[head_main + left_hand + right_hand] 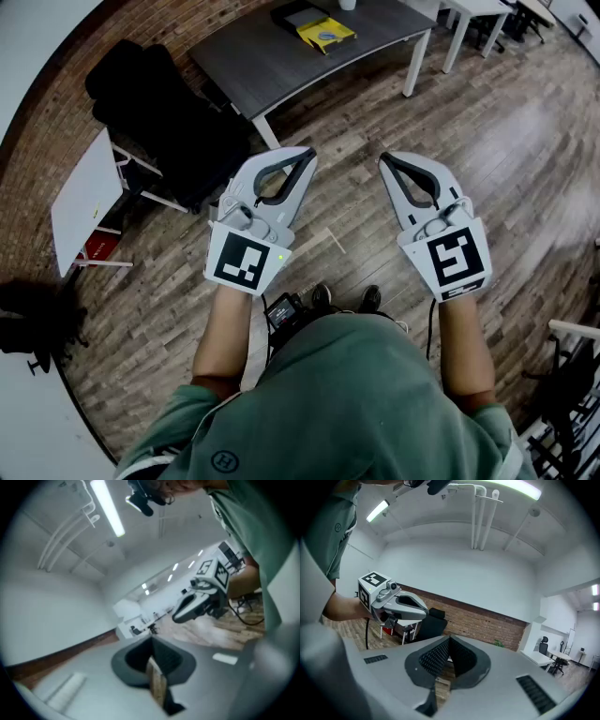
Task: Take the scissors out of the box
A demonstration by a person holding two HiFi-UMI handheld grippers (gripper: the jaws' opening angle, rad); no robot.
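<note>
— While both grippers hang over the wooden floor [356,225], where are the scissors?
— Not visible from here. A grey tabletop [281,66] stands well ahead, with a dark flat case [295,13] and a yellow item [325,34] touching at its far end. I would guess the box is one of those, but I cannot tell which.
— And the jaws?
— Left gripper [302,159] and right gripper [386,161] each have their jaws together, tip against tip, with nothing between them.
— So what makes the approach go well?
— Walk up first, until the head view looks straight down on the tabletop. Spread one gripper's jaws before reaching in, not over the box. If there is a lid, steady the box with the other gripper. Take the scissors across the closed blades or the pivot, where they won't swing.
</note>
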